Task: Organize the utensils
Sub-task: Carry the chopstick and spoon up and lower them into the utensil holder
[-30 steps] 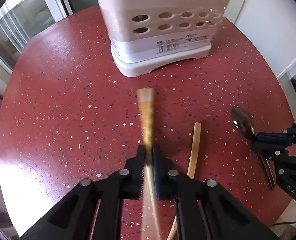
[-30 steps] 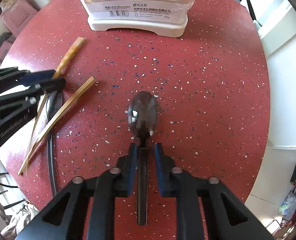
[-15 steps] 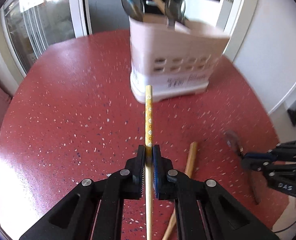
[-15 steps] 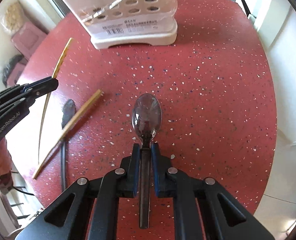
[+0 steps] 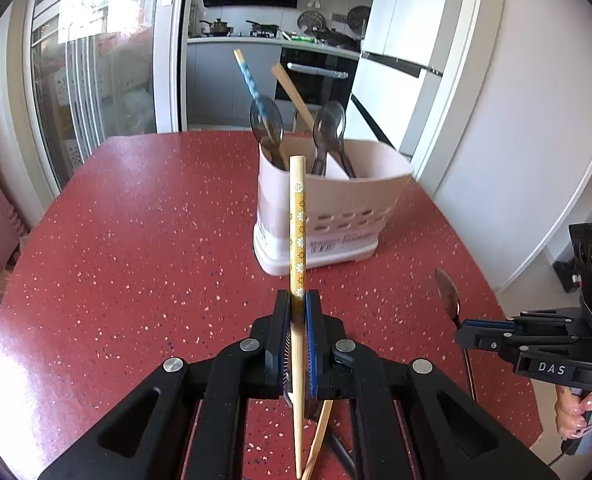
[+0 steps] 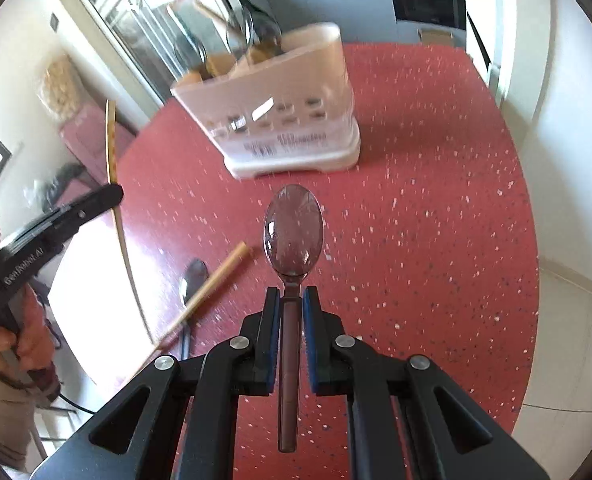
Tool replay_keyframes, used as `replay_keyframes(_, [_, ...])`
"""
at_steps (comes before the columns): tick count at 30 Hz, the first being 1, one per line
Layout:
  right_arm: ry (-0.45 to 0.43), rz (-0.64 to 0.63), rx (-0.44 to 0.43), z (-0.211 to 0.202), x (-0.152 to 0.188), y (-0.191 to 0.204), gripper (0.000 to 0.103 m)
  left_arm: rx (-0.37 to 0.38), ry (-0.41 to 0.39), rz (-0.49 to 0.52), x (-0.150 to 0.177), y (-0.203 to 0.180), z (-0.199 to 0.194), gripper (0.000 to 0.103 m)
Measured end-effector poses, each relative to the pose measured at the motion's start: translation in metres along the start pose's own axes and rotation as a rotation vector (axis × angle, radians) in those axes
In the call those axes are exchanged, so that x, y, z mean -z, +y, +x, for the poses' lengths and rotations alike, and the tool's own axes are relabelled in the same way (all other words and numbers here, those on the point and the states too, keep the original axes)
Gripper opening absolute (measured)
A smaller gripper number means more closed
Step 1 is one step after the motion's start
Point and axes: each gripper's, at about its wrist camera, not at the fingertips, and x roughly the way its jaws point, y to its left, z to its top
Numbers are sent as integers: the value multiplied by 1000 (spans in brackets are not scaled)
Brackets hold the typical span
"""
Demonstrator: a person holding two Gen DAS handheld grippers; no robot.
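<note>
We held the flowered yellow chopstick pinched in our left gripper, raised above the red speckled table, its tip pointing toward the pale utensil caddy at the far side. Our right gripper was clamped on the dark spoon, bowl forward. A plain wooden chopstick and another spoon lay on the table between our grippers. Spoons and chopsticks stood in the caddy.
</note>
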Motion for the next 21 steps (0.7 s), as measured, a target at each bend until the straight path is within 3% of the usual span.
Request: replay_keyframes(21, [-157,57,-40,-35,-32,7,12,3,-138,11,-35,-8,-33,37])
